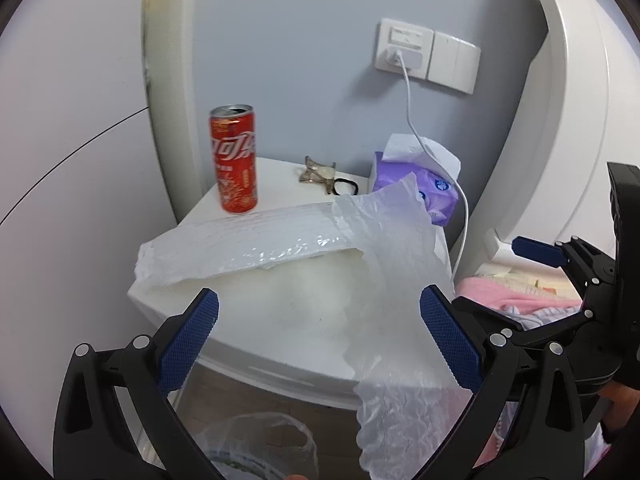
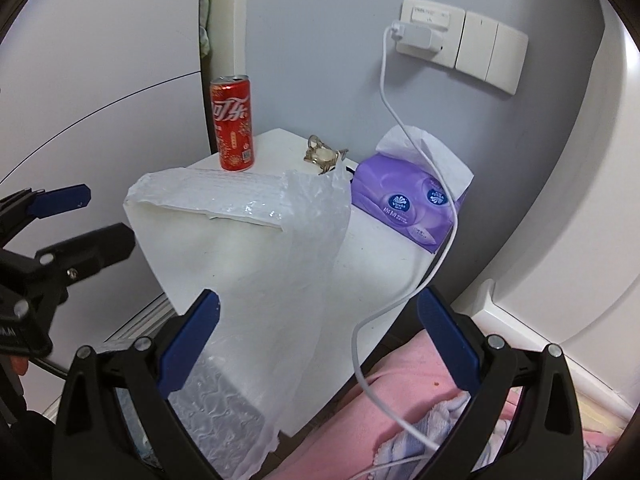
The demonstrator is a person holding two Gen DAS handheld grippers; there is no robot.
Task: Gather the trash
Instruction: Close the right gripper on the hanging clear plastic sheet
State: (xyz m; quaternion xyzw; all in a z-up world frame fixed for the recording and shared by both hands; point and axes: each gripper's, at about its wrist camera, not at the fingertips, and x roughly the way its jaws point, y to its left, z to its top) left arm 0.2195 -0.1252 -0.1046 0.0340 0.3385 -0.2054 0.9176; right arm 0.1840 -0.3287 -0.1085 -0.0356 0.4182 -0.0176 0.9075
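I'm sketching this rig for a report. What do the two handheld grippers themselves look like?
Both look alike. The left gripper has matte black angular linkage arms joined by round silver rivets, ending in flat blue pads with a fine cross-hatched texture. The right gripper shows the same black frame, silver rivets and smoother-looking blue pads. No cables or sleeves are clearly visible.

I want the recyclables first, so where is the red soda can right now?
The red soda can stands upright at the nightstand's far left corner, against the wall, behind the bubble wrap, left of the hair clip.
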